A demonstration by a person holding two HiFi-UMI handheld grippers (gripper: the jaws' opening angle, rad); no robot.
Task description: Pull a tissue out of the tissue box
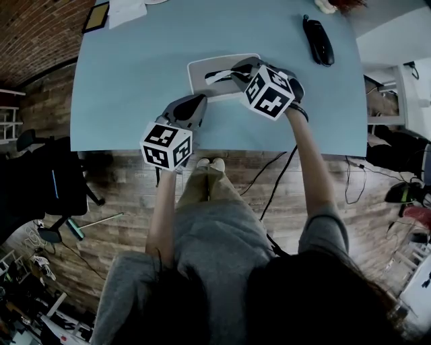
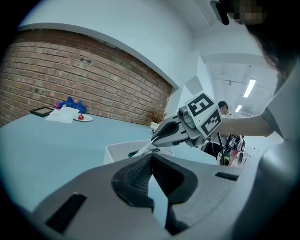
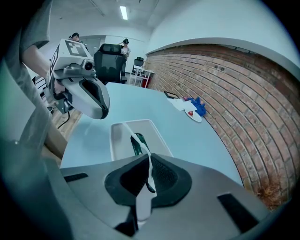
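A white tissue box (image 1: 202, 71) lies flat on the light blue table (image 1: 135, 81), its slot facing up. My right gripper (image 1: 233, 73) hovers just above the box, shut on a white tissue (image 1: 217, 75). In the right gripper view the tissue (image 3: 139, 143) runs as a thin strip from the slot of the box (image 3: 119, 140) up into the closed jaws of the right gripper (image 3: 149, 163). My left gripper (image 1: 200, 102) is shut and holds nothing, near the table's front edge, just left of the box. In the left gripper view its tips (image 2: 151, 158) point at the box (image 2: 117, 151).
A black oblong device (image 1: 318, 40) lies at the table's far right. Papers (image 1: 126, 10) and a dark tablet (image 1: 95, 17) sit at the far left corner, beside a small plate (image 3: 192, 115). A black office chair (image 1: 60, 182) stands on the wooden floor at left, and cables trail under the table.
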